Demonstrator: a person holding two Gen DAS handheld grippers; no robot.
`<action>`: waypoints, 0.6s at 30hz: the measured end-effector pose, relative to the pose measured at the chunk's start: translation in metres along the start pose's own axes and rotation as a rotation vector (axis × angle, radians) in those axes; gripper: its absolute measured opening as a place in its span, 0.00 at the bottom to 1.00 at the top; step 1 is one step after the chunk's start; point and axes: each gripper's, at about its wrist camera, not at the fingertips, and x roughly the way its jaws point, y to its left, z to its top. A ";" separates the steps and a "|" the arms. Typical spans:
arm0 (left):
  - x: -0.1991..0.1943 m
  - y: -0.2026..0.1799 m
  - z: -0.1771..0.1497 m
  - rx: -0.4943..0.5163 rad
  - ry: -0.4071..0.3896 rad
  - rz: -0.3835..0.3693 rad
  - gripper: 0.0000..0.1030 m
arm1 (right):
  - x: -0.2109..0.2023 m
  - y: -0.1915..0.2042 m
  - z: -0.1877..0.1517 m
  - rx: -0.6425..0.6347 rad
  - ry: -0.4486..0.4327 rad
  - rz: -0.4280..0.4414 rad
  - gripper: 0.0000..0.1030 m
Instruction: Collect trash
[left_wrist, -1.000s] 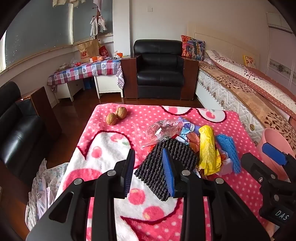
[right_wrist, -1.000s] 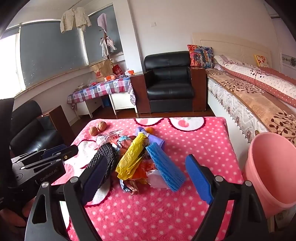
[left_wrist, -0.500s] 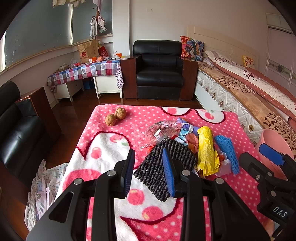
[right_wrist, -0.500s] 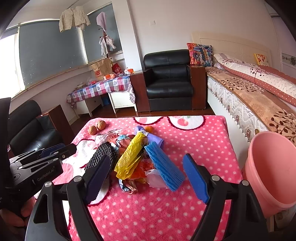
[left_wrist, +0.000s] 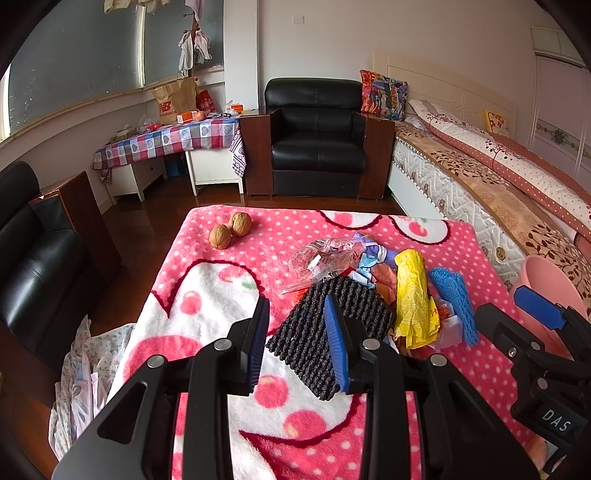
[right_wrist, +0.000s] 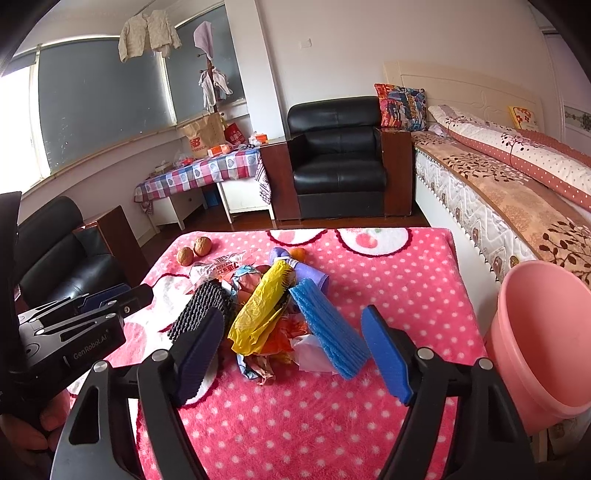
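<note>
Our right tongs (right_wrist: 295, 354) have just been closing slightly, jaws wide either side of the trash (right_wrist: 266, 310) but gripping nothing. Left tongs (left_wrist: 297, 339) hang open, empty. Trash lies mid-desk (right_wrist: 388, 291); pink bin (right_wrist: 546, 339) stands right.

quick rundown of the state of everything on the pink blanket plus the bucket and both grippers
left gripper: open, holding nothing
right gripper: open, jaws just closing slightly, nothing gripped
trash pile: heaped on the blanket, untouched
dark ribbed mat: lying flat beside the pile
walnuts: two, whole, side by side
pink bucket: upright; inside partly hidden
</note>
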 end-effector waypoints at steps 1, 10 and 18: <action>0.000 0.000 0.000 -0.001 0.000 0.000 0.30 | 0.001 0.000 0.000 0.001 0.002 0.002 0.72; 0.000 0.000 0.000 -0.001 0.001 -0.001 0.30 | 0.002 -0.001 -0.001 0.001 0.004 0.001 0.70; 0.001 0.001 -0.001 -0.001 0.001 -0.001 0.30 | 0.003 -0.002 -0.003 0.001 0.009 0.001 0.69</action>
